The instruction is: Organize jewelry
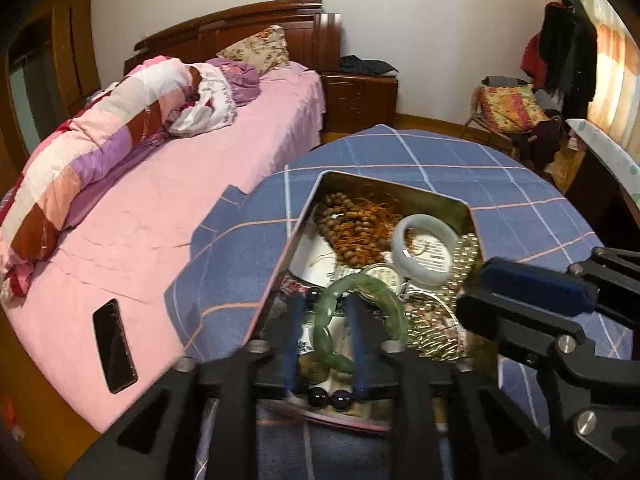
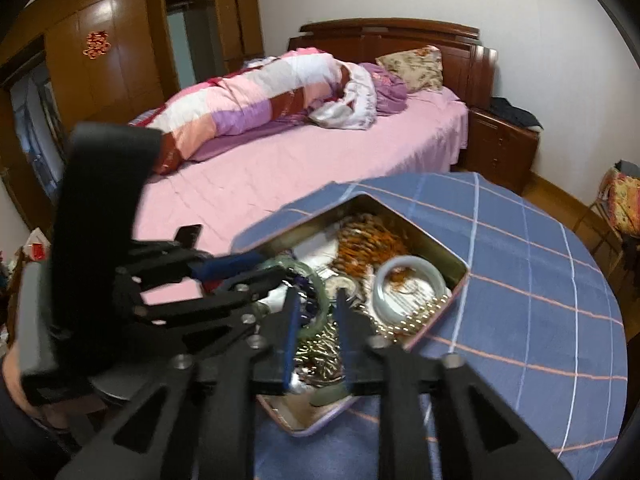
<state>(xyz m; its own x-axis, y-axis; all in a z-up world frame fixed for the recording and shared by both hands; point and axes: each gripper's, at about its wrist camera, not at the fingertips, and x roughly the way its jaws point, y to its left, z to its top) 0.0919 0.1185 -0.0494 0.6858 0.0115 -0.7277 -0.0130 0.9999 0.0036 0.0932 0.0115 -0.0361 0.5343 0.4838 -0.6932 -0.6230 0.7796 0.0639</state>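
An open metal tin (image 1: 384, 188) (image 2: 460, 266) full of jewelry sits on a table with a blue checked cloth (image 1: 460, 160). In it lie brown wooden beads (image 1: 352, 224), a pale jade bangle (image 1: 424, 252) (image 2: 412, 284), a green jade bracelet (image 1: 360, 312), gold chains (image 1: 436, 328) and dark round beads (image 1: 332, 394). My left gripper (image 1: 325, 308) is open over the tin, its fingers either side of the green bracelet. My right gripper (image 2: 318, 304) is open above the gold chains (image 2: 320, 348); it also shows in the left wrist view (image 1: 520, 292).
A bed with a pink sheet (image 1: 160, 208) stands close to the table's left side, with a black phone (image 1: 114, 346) lying on it. A wooden nightstand (image 1: 360, 100), a chair with cushions (image 1: 508, 108) and a wardrobe (image 2: 112, 64) stand further off.
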